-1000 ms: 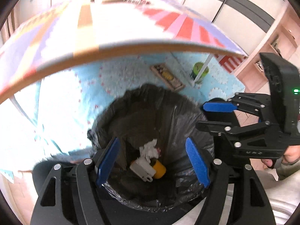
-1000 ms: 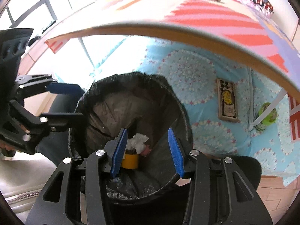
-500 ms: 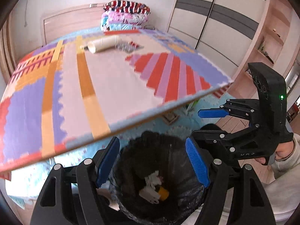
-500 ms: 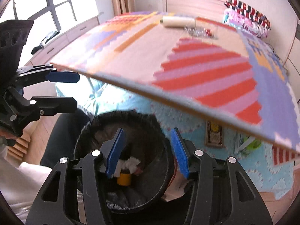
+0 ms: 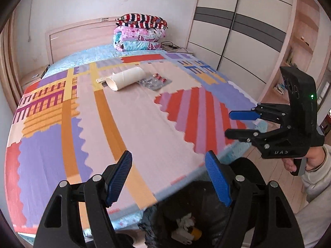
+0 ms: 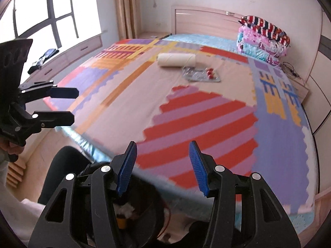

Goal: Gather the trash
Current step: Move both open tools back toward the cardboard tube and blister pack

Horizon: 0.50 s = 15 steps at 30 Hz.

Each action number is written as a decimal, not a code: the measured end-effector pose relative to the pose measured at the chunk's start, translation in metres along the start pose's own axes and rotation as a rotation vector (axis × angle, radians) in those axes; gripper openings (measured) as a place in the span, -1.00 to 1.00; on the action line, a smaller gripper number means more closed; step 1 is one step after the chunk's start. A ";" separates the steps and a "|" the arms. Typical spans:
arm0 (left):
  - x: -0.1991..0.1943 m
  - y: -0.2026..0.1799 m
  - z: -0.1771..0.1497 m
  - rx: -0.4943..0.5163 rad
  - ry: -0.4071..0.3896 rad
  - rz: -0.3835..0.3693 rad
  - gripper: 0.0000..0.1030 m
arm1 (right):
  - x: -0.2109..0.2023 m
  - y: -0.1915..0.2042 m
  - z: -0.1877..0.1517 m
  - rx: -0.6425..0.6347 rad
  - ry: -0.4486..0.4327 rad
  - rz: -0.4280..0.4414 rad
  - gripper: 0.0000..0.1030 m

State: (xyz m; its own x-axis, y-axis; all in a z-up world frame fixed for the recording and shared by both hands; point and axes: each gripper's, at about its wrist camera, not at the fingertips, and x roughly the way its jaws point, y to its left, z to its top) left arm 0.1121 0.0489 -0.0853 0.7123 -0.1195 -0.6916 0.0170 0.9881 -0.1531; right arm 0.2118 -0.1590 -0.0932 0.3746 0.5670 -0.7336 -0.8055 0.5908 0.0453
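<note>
A white cardboard tube lies on the patterned mat of the bed, far from both grippers. Blister packs with red pills lie just beside it. A black-lined trash bin stands below the bed's near edge, holding white scraps and a yellow piece. My left gripper hangs open and empty over the bed's edge. My right gripper is also open, with nothing between its fingers.
Folded blankets are stacked by the headboard. A wardrobe lines the right wall and a window with a low cabinet the left. A person's hand holds the right gripper. A dark trouser leg is beside the bin.
Both grippers have risen from over the bin and tipped upward. The bin has dropped to the bottom of both views, and the bed top with the tube and blister packs has come into sight.
</note>
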 end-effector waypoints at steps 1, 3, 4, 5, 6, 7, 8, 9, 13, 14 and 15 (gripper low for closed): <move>0.002 0.003 0.001 -0.004 0.001 0.001 0.36 | 0.003 -0.004 0.006 0.003 -0.005 -0.006 0.01; 0.008 0.010 0.006 -0.010 0.001 0.000 0.36 | 0.008 -0.011 0.014 0.004 -0.012 -0.012 0.01; 0.011 0.013 0.009 -0.013 0.000 0.000 0.36 | 0.009 -0.013 0.017 0.005 -0.015 -0.015 0.01; 0.012 0.016 0.010 -0.015 -0.002 0.002 0.36 | 0.013 -0.016 0.022 0.007 -0.018 -0.018 0.01; 0.015 0.020 0.014 -0.019 -0.003 0.005 0.36 | 0.016 -0.019 0.026 0.007 -0.021 -0.018 0.01; 0.017 0.023 0.016 -0.024 -0.004 0.007 0.36 | 0.020 -0.022 0.030 0.007 -0.024 -0.021 0.01; 0.019 0.028 0.020 -0.031 -0.006 0.008 0.36 | 0.022 -0.024 0.034 0.008 -0.025 -0.025 0.01; 0.021 0.032 0.024 -0.035 -0.008 0.012 0.36 | 0.025 -0.026 0.038 0.007 -0.027 -0.027 0.01; 0.031 0.045 0.039 -0.038 -0.019 0.024 0.36 | 0.038 -0.033 0.054 -0.013 -0.034 -0.066 0.01; 0.035 0.049 0.043 -0.038 -0.019 0.026 0.36 | 0.040 -0.034 0.056 -0.013 -0.034 -0.069 0.01; 0.038 0.052 0.047 -0.037 -0.021 0.028 0.36 | 0.043 -0.037 0.059 -0.011 -0.033 -0.069 0.01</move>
State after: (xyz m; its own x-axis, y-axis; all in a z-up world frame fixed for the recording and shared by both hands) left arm 0.1729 0.1006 -0.0861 0.7264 -0.0892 -0.6815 -0.0291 0.9867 -0.1601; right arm 0.2846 -0.1224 -0.0863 0.4440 0.5436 -0.7123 -0.7821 0.6230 -0.0121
